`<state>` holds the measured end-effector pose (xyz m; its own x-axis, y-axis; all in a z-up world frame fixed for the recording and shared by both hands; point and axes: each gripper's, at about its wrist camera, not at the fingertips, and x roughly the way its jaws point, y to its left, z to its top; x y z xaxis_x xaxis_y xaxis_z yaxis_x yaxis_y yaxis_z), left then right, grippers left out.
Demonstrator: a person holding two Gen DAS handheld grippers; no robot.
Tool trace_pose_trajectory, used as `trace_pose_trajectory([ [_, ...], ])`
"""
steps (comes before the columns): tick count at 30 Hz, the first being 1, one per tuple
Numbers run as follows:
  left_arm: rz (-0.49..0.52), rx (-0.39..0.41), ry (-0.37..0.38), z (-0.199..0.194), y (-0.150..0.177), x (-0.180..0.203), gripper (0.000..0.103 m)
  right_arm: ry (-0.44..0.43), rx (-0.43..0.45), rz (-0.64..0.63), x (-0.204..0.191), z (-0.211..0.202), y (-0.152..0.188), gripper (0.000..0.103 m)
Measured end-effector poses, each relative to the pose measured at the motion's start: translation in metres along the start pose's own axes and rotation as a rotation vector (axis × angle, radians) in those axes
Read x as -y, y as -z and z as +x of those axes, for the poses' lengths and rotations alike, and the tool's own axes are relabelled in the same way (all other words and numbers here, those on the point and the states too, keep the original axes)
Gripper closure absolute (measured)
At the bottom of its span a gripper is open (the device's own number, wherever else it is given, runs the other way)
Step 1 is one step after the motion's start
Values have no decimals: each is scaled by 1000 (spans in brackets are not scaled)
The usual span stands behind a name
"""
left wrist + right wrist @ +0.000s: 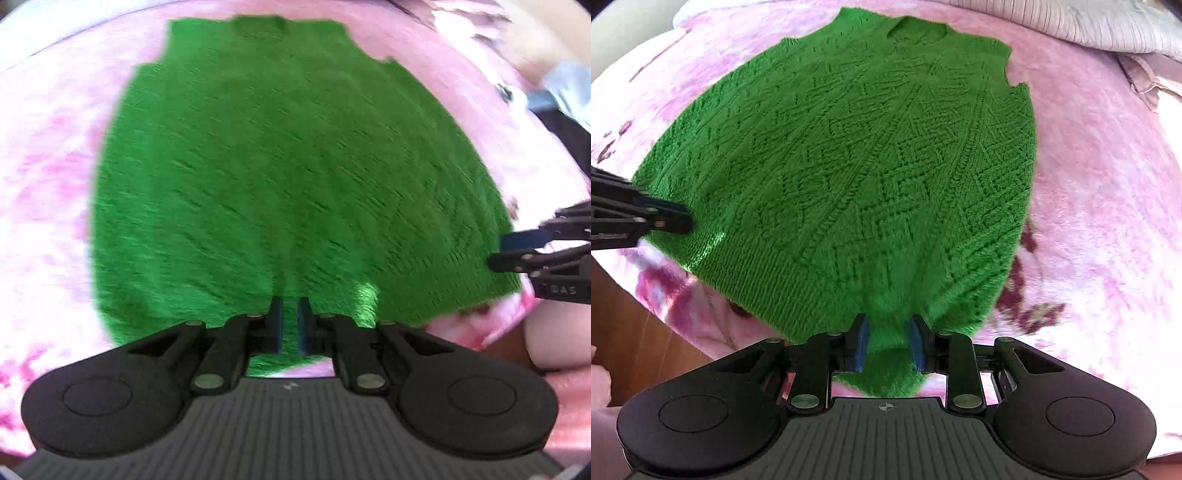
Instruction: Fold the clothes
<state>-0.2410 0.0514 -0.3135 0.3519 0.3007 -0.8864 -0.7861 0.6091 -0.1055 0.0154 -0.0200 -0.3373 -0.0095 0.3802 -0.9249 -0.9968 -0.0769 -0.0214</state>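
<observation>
- Left wrist view: a green knitted sweater vest [295, 166] lies spread flat on a pink plush blanket [55, 166], its neckline at the far end and its hem nearest the camera.
- The left hand-held gripper [290, 325] sits low over the hem, its blue-padded fingers [276, 325] drawn close with only a narrow slit between them; green knit fills that slit, so it appears clenched on the hem of the vest.
- The picture is blurred, so the stitch pattern barely reads here.
- At the right edge the right hand-held gripper [517, 247] reaches in sideways at the vest's lower right corner; from this angle I cannot tell how its fingers stand.
- Right wrist view: the same vest [849, 166] is sharp, showing a cable and diamond knit, a round neck opening at the top and sleeveless armholes, lying on the blanket [1108, 184].
- The right hand-held gripper [888, 347] has its fingers [862, 345] set moderately apart, with a gathered, raised bunch of the hem filling the space between the blue pads, so it is grasping the vest's hem.
- The left hand-held gripper [674, 218] enters from the left edge, its tip lying on the knit at the vest's lower left corner.
- Striped bedding [1089, 26] lies beyond the blanket at the upper right, and a wooden floor [639, 332] shows at the lower left.
</observation>
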Motion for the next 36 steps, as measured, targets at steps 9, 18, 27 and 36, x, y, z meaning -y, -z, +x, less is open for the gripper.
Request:
trace_pose_trajectory([
  [9,-74,26,-251,19,-16,-53,95,69,65,107,21,20,-39,75],
  [18,-85,-149,-172,-16,34,-55,95,141,-178,387,21,-16,19,74],
  [27,-99,-55,-121,-149,-11,-74,83,151,-30,555,-42,-132,-21,71],
  [36,-44,30,-136,-243,-24,-74,75,161,94,538,-113,-217,-57,49],
])
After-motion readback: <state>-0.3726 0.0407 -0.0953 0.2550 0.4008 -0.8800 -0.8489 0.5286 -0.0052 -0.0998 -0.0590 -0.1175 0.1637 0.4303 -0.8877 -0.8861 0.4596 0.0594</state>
